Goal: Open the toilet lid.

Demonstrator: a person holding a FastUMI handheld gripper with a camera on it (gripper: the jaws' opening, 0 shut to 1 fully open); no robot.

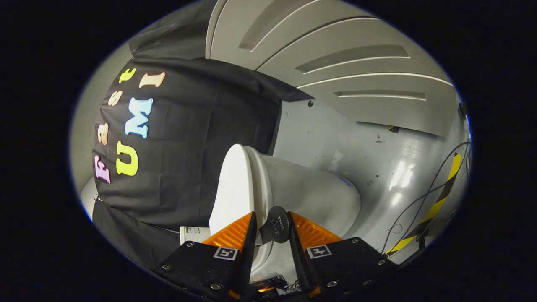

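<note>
1. The whole view was rolled over sideways, so the toilet (293, 188) looked tipped, with its lid (233, 188) on the left side and the bowl body bulging off to the right.
2. The gripper (272, 230) had its fingers narrowed around a small dark round tab (277, 224) stuck on the lid's edge. The tab sat right between the fingers; honestly couldn't tell if both were actually pressing on it.
3. The lid itself looked close against the seat, starting right at the fingertips and running on ahead of them.
4. The floor (356, 142) beyond the toilet was a glossy pale grey with scuff marks and bright light reflections.
5. Off to the right of the fingers, a yellow-and-black hazard tape strip (436, 205) ran along the floor with thin dark cables (423, 197) looping over it.
6. A black cloth wall (201, 138) hung left of the toilet, and a grey panelled door (335, 54) stood further off.
</note>
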